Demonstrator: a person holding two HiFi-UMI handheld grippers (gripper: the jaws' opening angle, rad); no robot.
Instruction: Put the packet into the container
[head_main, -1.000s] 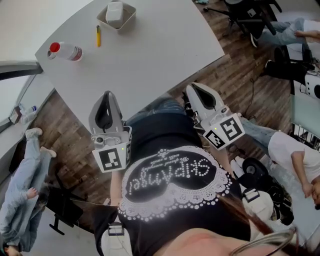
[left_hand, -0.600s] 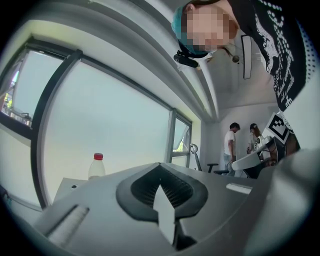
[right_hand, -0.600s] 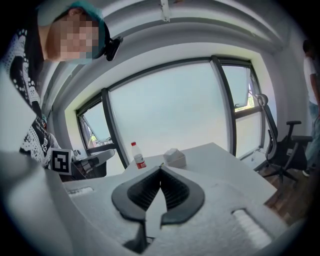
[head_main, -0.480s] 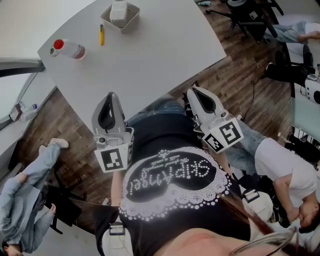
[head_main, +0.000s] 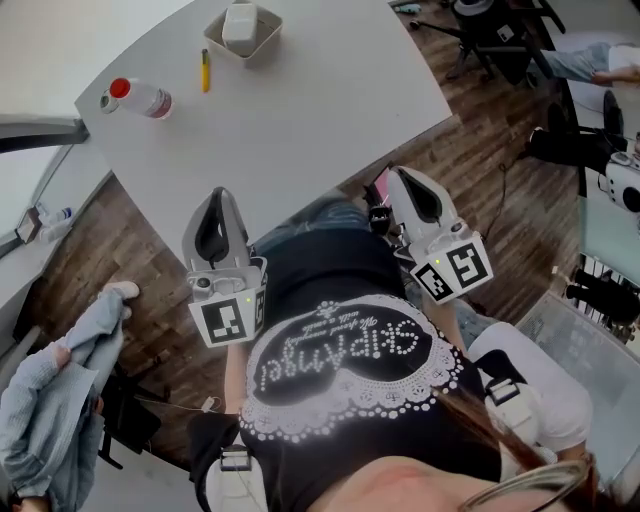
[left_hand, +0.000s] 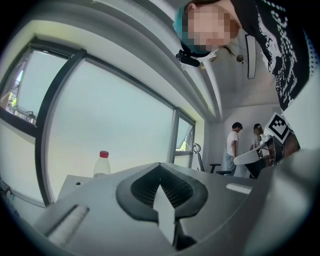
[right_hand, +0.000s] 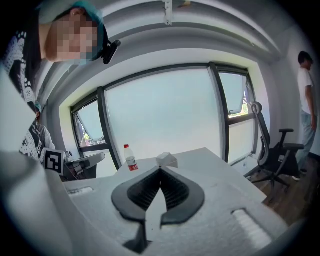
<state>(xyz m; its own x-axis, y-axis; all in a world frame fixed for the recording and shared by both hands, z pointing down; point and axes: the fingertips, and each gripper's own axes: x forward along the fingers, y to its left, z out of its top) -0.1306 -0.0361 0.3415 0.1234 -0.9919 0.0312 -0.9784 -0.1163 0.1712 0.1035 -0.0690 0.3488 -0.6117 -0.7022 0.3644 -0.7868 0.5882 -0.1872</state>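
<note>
Only the bystanders (head_main: 55, 390) are shifting since a second ago; the left gripper (head_main: 219, 194) and right gripper (head_main: 399, 178) are hanging off the near edge of the table (head_main: 300, 120), jaws pressed together on nothing. Far ahead, the packet (head_main: 240, 20) is already lying in the container (head_main: 244, 48), so placing looks finished, no reach needed. A bottle (head_main: 140, 98) and yellow pen (head_main: 205, 72) are lying ahead-left, blocking nothing.

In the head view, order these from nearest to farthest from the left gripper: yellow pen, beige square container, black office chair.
1. Yellow pen, on the table ahead of the left gripper.
2. Beige square container, just beyond the pen.
3. Black office chair, on the floor, far right.
</note>
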